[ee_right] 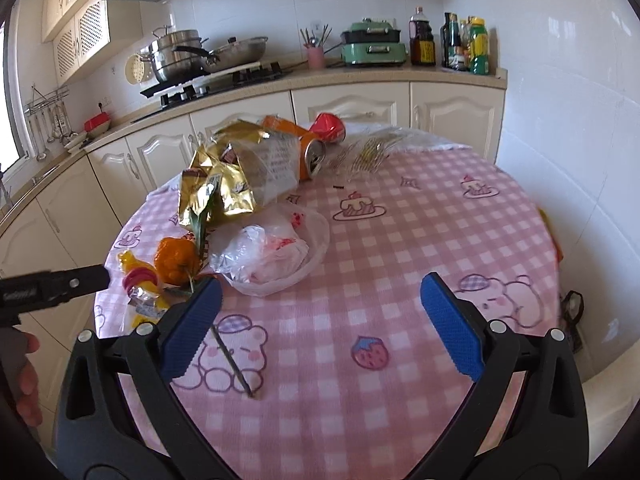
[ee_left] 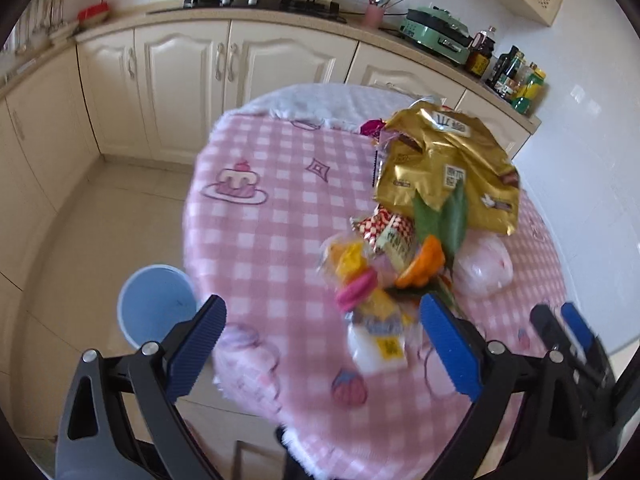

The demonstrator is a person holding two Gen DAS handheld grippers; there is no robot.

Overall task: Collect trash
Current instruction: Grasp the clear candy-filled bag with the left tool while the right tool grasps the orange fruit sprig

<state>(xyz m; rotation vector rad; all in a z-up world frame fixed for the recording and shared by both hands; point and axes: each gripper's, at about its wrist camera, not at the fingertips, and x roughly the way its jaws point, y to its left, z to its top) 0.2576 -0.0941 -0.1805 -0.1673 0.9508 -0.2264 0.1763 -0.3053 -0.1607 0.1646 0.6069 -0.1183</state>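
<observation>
The left gripper (ee_left: 322, 340) hangs above the pink checked table (ee_left: 280, 184) with its blue pads spread wide and nothing between them, and the right gripper (ee_right: 320, 324) is likewise wide and empty. The trash lies in a loose heap at centre right of the left wrist view: a crumpled gold foil bag (ee_left: 448, 164) toward the top, a clear plastic bag (ee_left: 486, 268) at its lower right, a mandarin with leaves (ee_left: 424, 260) in the middle, and small candy wrappers (ee_left: 360, 280) trailing down toward the left gripper's gap. The wrappers are blurred, so how many there are is hard to say. They sit just ahead of the left pads and a little right of centre, their string running roughly up and down the frame, along the fingers. The blue bin (ee_left: 156, 304) stands on the floor at lower left of that view, just beside the table's edge and close to the left pad. In the right wrist view the same heap sits at the left, so the left gripper looks nearer to wrappers and bin alike.
</observation>
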